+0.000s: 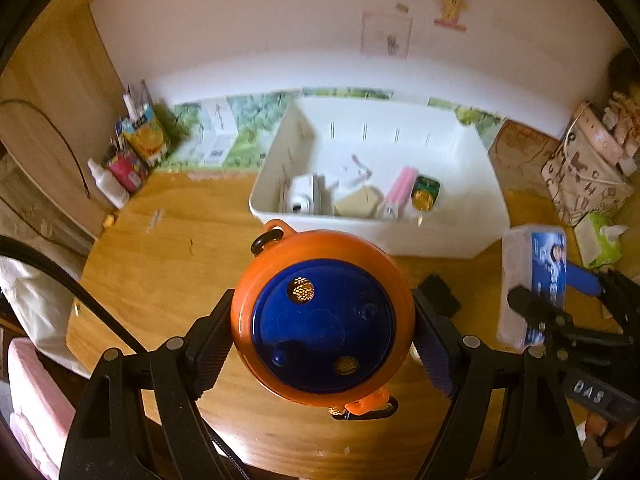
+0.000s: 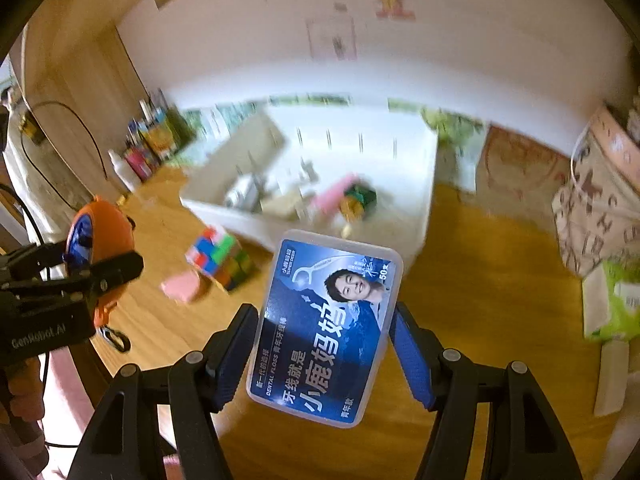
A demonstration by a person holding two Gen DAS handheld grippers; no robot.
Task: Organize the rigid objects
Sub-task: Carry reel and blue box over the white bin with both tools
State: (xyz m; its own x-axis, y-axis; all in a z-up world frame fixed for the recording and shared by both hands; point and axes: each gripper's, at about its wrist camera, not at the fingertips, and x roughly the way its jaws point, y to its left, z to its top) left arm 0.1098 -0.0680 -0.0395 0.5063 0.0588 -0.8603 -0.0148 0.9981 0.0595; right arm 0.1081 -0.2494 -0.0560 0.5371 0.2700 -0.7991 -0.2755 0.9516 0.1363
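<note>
My left gripper [image 1: 322,336] is shut on a round orange case with a blue lid [image 1: 323,316], held above the wooden table. It also shows in the right wrist view [image 2: 100,248] at the left. My right gripper [image 2: 324,352] is shut on a clear dental floss box with a blue label [image 2: 326,328], also held above the table; the box shows in the left wrist view [image 1: 534,284] at the right. A white bin [image 1: 460,236] stands ahead, holding a white device [image 1: 301,198], a tan piece [image 1: 358,202], a pink item [image 1: 400,190] and a green-yellow pack [image 1: 426,192].
A colourful puzzle cube [image 2: 220,258] and a pink block [image 2: 182,286] lie on the table [image 2: 460,280] before the bin. A black object [image 1: 440,294] lies near the case. Bottles and cartons [image 1: 132,148] stand at the back left. A patterned bag [image 1: 588,176] and green tissue pack [image 1: 600,240] are at the right.
</note>
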